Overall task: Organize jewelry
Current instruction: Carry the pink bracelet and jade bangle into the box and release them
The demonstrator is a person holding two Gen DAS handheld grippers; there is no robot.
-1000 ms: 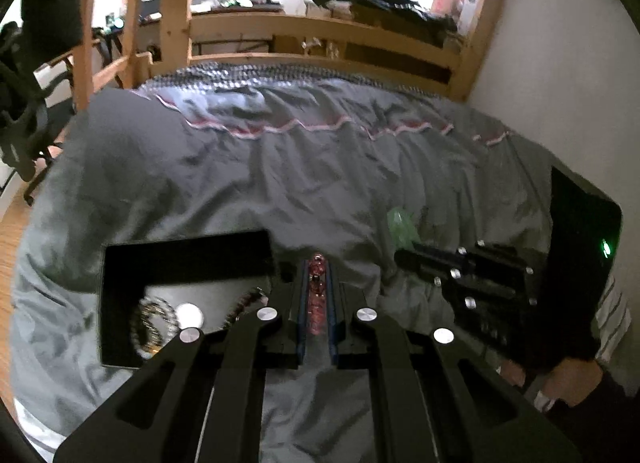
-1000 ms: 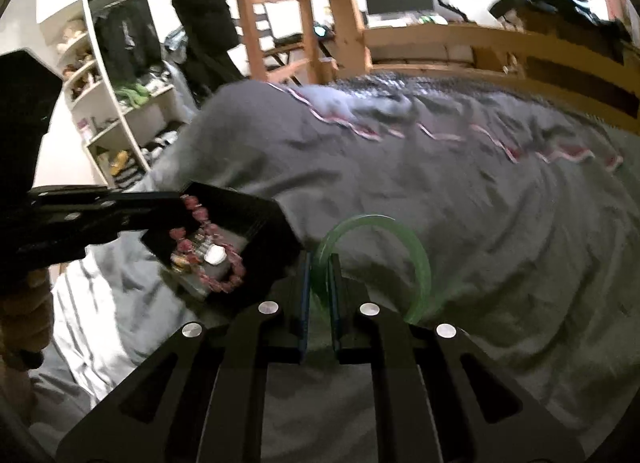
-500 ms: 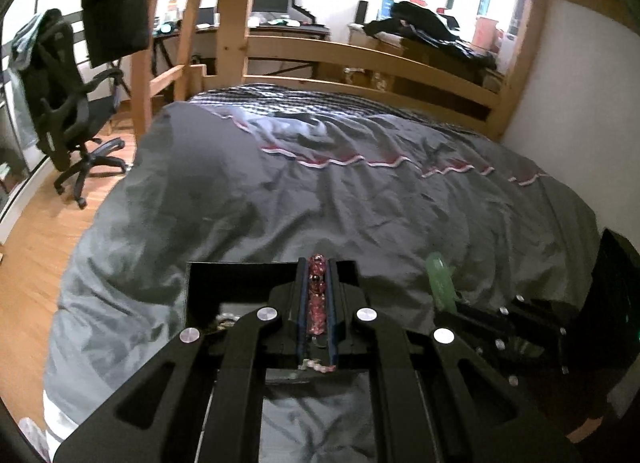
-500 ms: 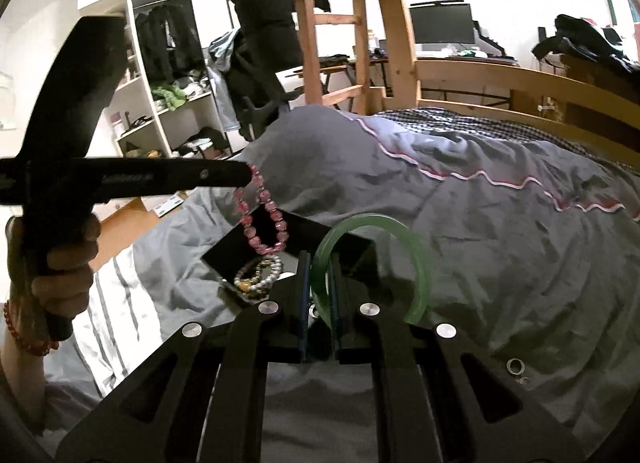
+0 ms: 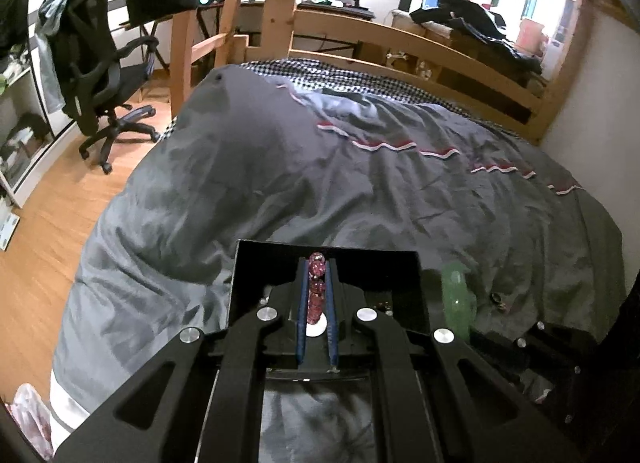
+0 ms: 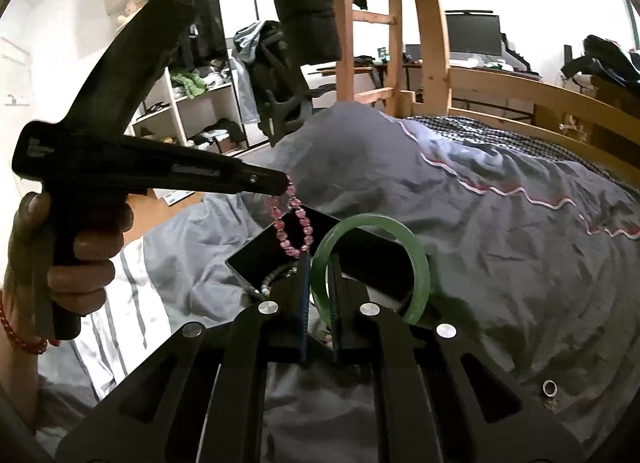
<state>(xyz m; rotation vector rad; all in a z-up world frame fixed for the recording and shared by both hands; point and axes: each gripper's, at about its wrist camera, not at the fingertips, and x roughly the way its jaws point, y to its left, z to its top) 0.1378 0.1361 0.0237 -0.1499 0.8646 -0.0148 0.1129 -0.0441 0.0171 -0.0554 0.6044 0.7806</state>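
My left gripper (image 5: 317, 263) is shut on a pink beaded bracelet (image 5: 315, 287) and holds it above the open black jewelry box (image 5: 256, 259) on the grey duvet. In the right wrist view the left gripper (image 6: 285, 183) shows with the bracelet (image 6: 292, 223) dangling over the box (image 6: 256, 251). My right gripper (image 6: 320, 259) is shut on a green bangle (image 6: 416, 259), held upright just right of the box. The bangle also shows in the left wrist view (image 5: 456, 299). Beaded jewelry (image 6: 276, 277) lies inside the box.
A small ring (image 6: 549, 387) lies on the duvet at the right; it also shows in the left wrist view (image 5: 497, 297). The wooden bed frame (image 5: 420, 43) runs along the far side. An office chair (image 5: 100, 75) stands on the floor at the left.
Both grippers have risen and swung left. The left gripper lifted the pink bracelet higher and now holds it over the box. The right gripper moved the bangle closer to the box.
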